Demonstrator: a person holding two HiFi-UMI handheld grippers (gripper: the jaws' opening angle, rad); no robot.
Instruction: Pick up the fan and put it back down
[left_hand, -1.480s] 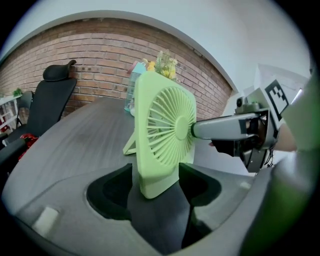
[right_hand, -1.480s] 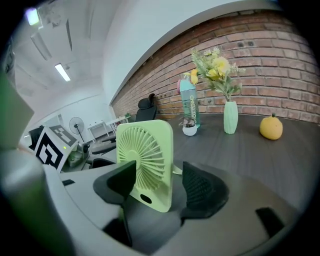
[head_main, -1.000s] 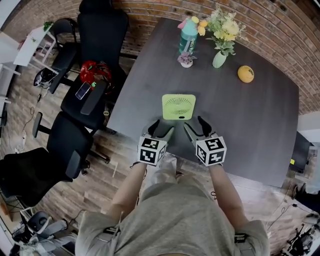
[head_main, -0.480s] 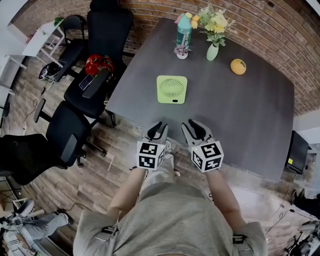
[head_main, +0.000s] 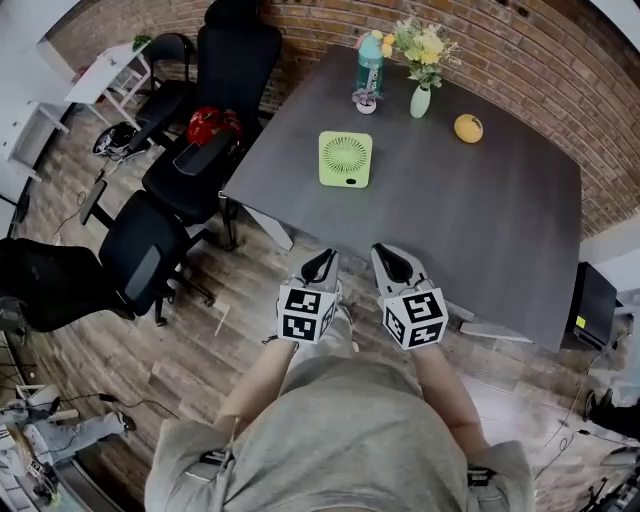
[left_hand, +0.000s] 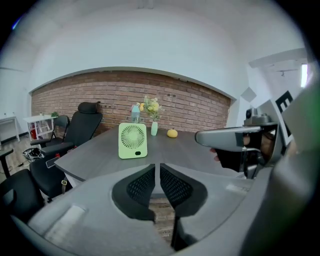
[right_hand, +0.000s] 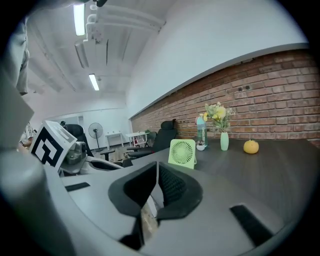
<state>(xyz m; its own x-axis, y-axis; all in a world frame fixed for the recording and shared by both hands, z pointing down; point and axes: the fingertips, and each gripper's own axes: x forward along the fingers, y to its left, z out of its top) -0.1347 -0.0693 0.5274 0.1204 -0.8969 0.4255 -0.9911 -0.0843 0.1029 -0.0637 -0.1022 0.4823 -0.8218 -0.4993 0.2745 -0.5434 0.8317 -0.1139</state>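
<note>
The fan (head_main: 346, 158) stands upright on the table (head_main: 480, 220) near its left edge, with bare tabletop around it. The left gripper (head_main: 321, 262) and the right gripper (head_main: 392, 258) hang at the near edge, well apart from the fan. Both jaws have just been closing and are almost together, with nothing between them.

Dark tabletop (head_main: 450, 230), head view: green fan (head_main: 345, 159) standing upright at ten o'clock; bottle (head_main: 370, 65), small pot (head_main: 365, 101) and flower vase (head_main: 420, 98) grouped toward twelve; orange fruit (head_main: 467, 128) at one.

Brick wall (head_main: 320, 18); wood floor (head_main: 200, 350); black office chairs (head_main: 140, 265)
</note>
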